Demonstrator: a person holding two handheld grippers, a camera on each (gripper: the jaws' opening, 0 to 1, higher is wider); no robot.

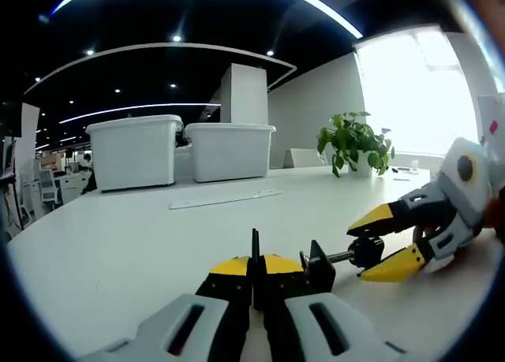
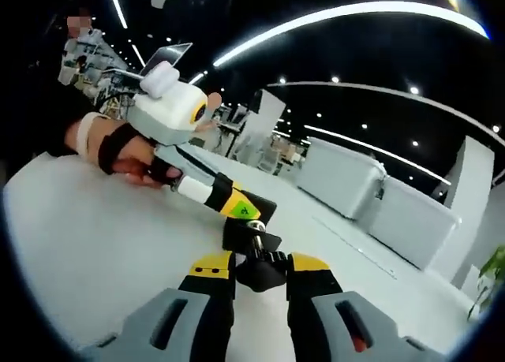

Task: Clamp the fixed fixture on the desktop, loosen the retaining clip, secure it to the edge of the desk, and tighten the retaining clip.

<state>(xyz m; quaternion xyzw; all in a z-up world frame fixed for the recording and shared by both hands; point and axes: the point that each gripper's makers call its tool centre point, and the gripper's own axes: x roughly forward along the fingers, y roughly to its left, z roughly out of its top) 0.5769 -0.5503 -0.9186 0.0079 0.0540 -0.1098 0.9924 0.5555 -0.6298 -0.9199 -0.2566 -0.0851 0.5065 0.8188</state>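
Left gripper view: left tool [image 1: 254,277], closed on the clamp body [image 1: 255,259], aligns its screw [image 1: 338,258] rightward toward the right tool [image 1: 377,244], whose jaws straddle the knob [image 1: 366,250] on the counter [image 1: 118,244].

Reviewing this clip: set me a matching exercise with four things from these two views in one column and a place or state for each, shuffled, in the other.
Things:
1. left gripper
2. right gripper
3. potted plant
4. two white bins

Places or states:
A. far side of the white table, side by side
B. jaws shut on the black clamp fixture's upright plate
C. table's far corner by the bright window
D. jaws around the fixture's black screw knob

Pairs: 1-B, 2-D, 3-C, 4-A
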